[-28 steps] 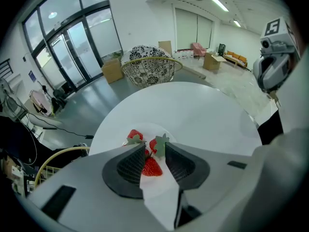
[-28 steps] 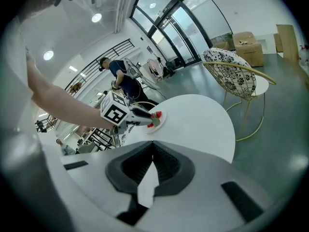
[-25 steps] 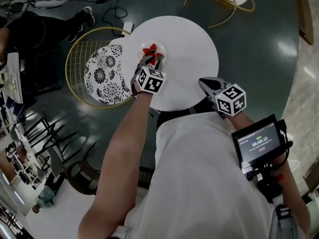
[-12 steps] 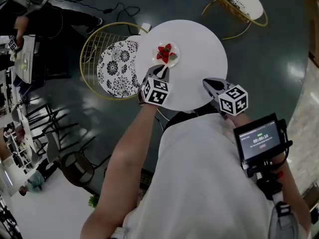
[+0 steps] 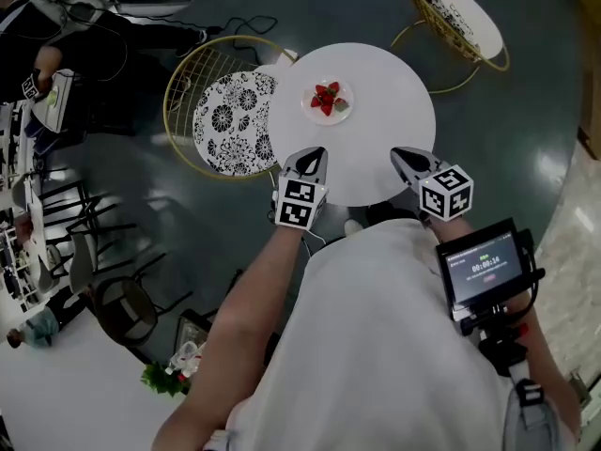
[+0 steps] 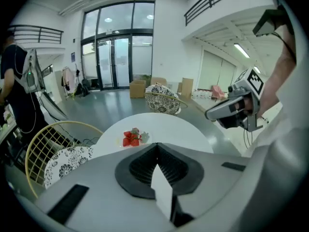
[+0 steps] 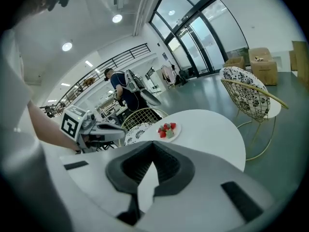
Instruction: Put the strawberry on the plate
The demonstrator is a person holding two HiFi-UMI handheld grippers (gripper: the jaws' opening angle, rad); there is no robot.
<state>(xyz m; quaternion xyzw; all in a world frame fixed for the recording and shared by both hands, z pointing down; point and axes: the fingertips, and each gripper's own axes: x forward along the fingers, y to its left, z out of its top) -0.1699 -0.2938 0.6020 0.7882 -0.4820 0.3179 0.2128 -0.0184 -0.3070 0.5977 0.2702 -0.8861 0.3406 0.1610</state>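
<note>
The red strawberry (image 5: 326, 98) lay on the small round white plate (image 5: 309, 108), on the far side of the round white table (image 5: 385, 144). The left gripper (image 5: 311, 156), its jaws just closed on nothing, and the clenched, empty right gripper (image 5: 403, 155) hung at the table's near edge.

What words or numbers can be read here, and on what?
"00:00:14": small black screen by the person's right arm; the line above it is too blurred to read.
Black-and-white patterned cubes: square codes, no letters.
Nothing else is readable.
</note>
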